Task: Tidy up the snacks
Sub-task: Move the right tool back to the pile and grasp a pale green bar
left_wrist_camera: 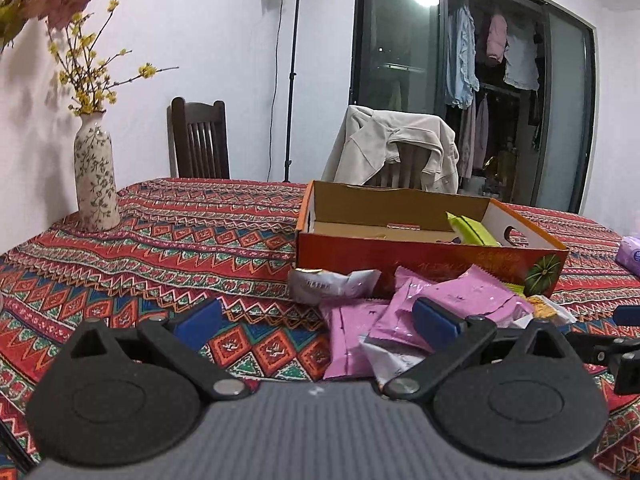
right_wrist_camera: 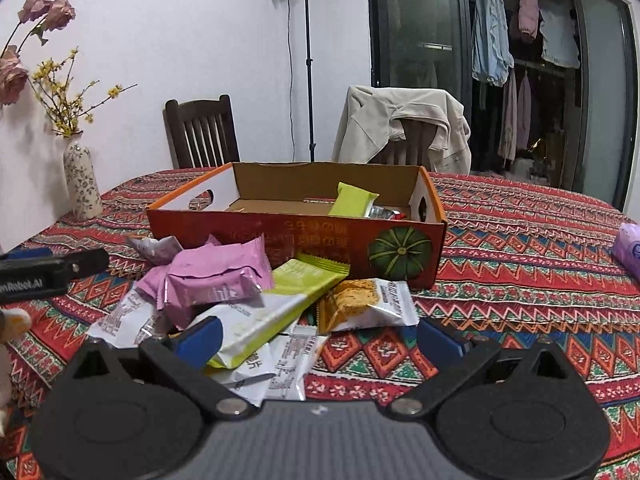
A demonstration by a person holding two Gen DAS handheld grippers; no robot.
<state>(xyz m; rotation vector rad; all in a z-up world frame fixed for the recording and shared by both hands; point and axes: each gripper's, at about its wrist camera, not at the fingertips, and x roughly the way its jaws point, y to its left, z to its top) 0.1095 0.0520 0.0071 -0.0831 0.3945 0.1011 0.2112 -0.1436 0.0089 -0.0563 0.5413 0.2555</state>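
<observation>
An open orange cardboard box (left_wrist_camera: 420, 258) (right_wrist_camera: 304, 236) with a pumpkin picture stands on the patterned tablecloth. A green snack packet (right_wrist_camera: 354, 200) leans inside it, also showing in the left wrist view (left_wrist_camera: 474, 230). A pile of snack packets lies in front of the box: pink ones (left_wrist_camera: 460, 300) (right_wrist_camera: 218, 276), a green-white bar (right_wrist_camera: 272, 308), an orange cracker packet (right_wrist_camera: 360, 304) and white ones (left_wrist_camera: 332, 284) (right_wrist_camera: 124, 320). My left gripper (left_wrist_camera: 316, 320) is open and empty, low over the cloth at the pile's left edge. My right gripper (right_wrist_camera: 318, 338) is open and empty over the pile's near side.
A patterned vase (left_wrist_camera: 95, 184) (right_wrist_camera: 82, 182) with flowers stands at the table's far left. Two chairs (left_wrist_camera: 200, 140) (right_wrist_camera: 404, 132) stand behind the table, one draped with a beige jacket. A purple tissue pack (right_wrist_camera: 628, 246) lies at the right edge. The left gripper's body (right_wrist_camera: 48, 270) shows at the left.
</observation>
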